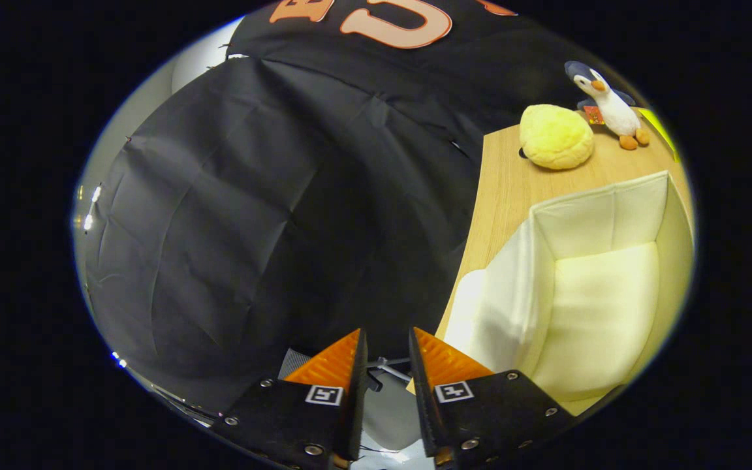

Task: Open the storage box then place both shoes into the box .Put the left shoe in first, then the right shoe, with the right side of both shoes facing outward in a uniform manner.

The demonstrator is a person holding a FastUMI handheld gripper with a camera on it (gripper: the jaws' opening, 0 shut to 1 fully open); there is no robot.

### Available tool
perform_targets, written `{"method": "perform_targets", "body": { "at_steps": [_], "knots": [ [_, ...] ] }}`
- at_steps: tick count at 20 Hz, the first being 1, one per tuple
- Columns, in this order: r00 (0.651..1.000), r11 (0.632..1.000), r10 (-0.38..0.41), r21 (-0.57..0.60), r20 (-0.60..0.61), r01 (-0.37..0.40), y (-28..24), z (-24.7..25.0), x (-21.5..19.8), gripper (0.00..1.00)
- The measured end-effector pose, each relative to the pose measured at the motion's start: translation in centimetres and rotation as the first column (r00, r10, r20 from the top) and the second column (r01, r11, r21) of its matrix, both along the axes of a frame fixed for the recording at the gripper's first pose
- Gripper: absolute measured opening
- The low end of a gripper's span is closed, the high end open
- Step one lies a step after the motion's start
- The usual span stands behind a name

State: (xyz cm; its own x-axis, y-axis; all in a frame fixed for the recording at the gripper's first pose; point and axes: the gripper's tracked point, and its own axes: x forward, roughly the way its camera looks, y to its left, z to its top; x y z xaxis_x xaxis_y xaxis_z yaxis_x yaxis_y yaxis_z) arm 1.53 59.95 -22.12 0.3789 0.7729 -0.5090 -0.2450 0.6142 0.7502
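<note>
We see our gripper point(388, 341) pointed off the side of the wooden table point(503, 189), its two fingers standing a narrow gap apart with nothing between them; only a thin grey metal strut, perhaps part of a stand or chair base below, shows through the gap. Nothing is gripped.

The storage box point(601, 287), a cream fabric one, sits on the table to the right of the fingers and a little beyond them. Its top is open and we look down into a bare, padded-looking interior: no shoe lies in it. A pale flap hangs down its near outer side, which we take to be the lid folded back, so we judge the opening step done and the loading not begun. No shoe is in sight, so we cannot say where either lies; we judge the gripper is aimed away from the box because it is travelling to fetch the left shoe.

Beyond the box, a yellow round plush cushion point(557, 136) and a plush penguin point(610, 104) stand near the table's far edge, well apart from the box, out of the working path. The penguin carries a small red tag, too small to read. Each finger bears a square black-and-white marker, a tracking pattern rather than writing.
</note>
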Motion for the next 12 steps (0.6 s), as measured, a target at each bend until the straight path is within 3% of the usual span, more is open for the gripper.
{"method": "perform_targets", "body": {
  "at_steps": [3, 7, 10, 12],
  "knots": [
    [0.997, 0.998, -0.015, -0.055, 0.072, 0.019, -6.5, 0.4, -0.5, 0.64],
    [0.981, 0.982, -0.05, -0.168, 0.19, 0.082, -16.7, 1.0, -0.2, 0.87],
    [0.959, 0.951, -0.111, -0.254, 0.26, 0.179, -25.3, 0.9, -0.1, 0.91],
    [0.947, 0.903, -0.151, -0.351, 0.283, 0.249, -31.6, -1.4, -0.5, 0.91]
  ]
}}
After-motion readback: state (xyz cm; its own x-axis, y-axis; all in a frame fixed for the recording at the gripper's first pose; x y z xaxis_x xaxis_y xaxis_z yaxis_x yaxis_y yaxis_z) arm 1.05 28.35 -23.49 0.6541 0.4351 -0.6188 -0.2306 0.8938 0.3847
